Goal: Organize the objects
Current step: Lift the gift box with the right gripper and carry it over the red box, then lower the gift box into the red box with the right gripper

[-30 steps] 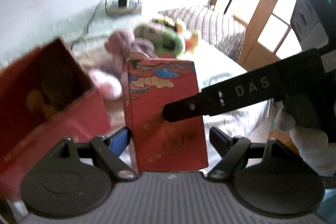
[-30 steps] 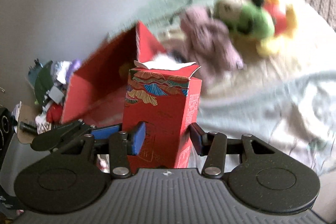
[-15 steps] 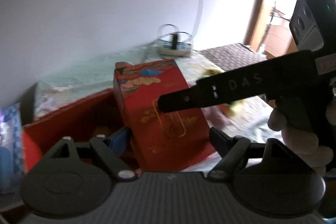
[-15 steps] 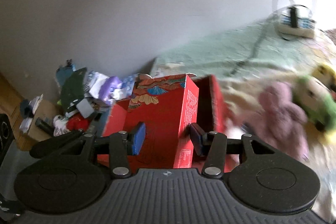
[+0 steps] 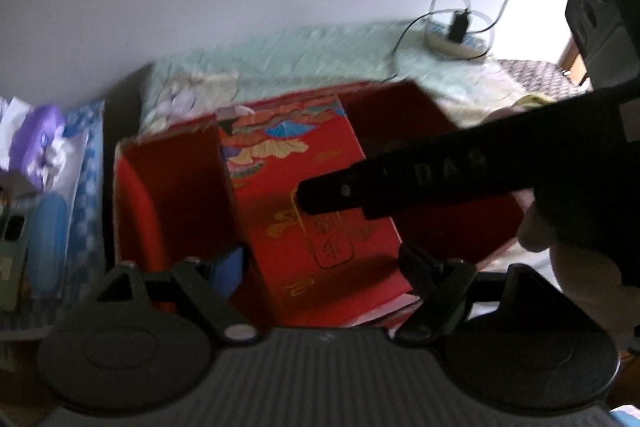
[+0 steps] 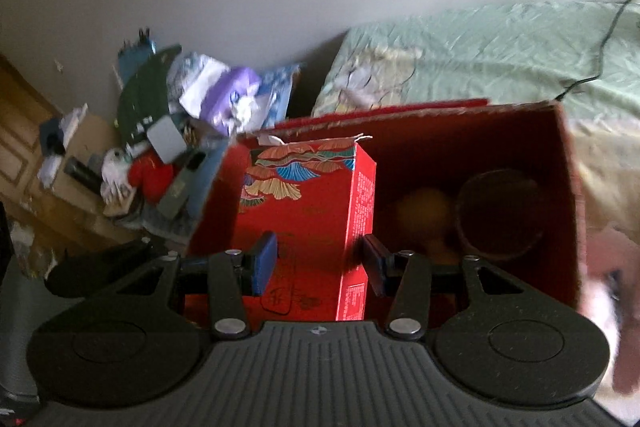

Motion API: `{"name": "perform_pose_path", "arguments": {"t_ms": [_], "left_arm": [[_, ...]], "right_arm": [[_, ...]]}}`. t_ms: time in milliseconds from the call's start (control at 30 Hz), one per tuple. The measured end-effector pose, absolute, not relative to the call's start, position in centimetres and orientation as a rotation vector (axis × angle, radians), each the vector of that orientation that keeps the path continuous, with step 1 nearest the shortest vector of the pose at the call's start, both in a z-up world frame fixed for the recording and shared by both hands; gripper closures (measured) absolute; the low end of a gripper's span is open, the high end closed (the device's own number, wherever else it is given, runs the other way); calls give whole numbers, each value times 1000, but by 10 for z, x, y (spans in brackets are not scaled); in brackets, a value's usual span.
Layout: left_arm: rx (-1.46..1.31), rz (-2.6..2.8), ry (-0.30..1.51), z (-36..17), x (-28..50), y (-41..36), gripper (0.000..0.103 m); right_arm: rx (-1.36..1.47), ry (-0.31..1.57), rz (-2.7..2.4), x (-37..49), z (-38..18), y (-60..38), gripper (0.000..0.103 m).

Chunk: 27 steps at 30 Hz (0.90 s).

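Note:
A small red carton (image 5: 312,195) with fan and cloud patterns stands upright between both grippers. My left gripper (image 5: 322,265) is shut on its wide sides. My right gripper (image 6: 320,265) is shut on the narrower sides of the same carton (image 6: 304,211), and its black finger (image 5: 400,187) crosses the carton's front in the left wrist view. The carton hangs in the left part of a big open red box (image 6: 460,131), whose inner wall (image 5: 168,187) shows beside it. Inside the big box lie a blurred orange round thing (image 6: 424,211) and a brown round container (image 6: 496,215).
The big box sits on a bed with a pale green sheet (image 6: 480,47). A power strip with a charger and cable (image 5: 456,35) lies at the bed's far side. A heap of clutter (image 6: 160,147) covers a wooden cabinet at the left. A gloved hand (image 5: 576,263) holds the right gripper.
Both grippers have carried the carton leftward, away from the plush toys on the bed, to the open red box. The toys have left the view. Neither grip has changed.

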State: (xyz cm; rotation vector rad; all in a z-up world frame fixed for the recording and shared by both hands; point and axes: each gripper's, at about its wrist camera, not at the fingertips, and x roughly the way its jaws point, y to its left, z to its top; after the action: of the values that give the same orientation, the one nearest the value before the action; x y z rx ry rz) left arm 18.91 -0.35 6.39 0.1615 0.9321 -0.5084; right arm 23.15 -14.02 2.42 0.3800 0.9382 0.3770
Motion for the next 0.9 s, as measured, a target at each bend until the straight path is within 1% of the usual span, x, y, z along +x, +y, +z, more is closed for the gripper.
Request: {"name": "perform_pose_path", "arguments": {"t_ms": [267, 433, 700, 900], "left_arm": [[146, -449, 1045, 29, 217, 2, 22], [150, -438, 1108, 12, 230, -2, 22], [160, -428, 1149, 6, 238, -9, 23], [165, -440, 1160, 4, 241, -16, 24]], "right_arm": [[376, 1060, 414, 263, -13, -129, 53], [379, 1116, 414, 274, -25, -128, 53], [431, 1176, 379, 278, -39, -135, 53], [470, 1195, 321, 277, -43, -140, 55]]}}
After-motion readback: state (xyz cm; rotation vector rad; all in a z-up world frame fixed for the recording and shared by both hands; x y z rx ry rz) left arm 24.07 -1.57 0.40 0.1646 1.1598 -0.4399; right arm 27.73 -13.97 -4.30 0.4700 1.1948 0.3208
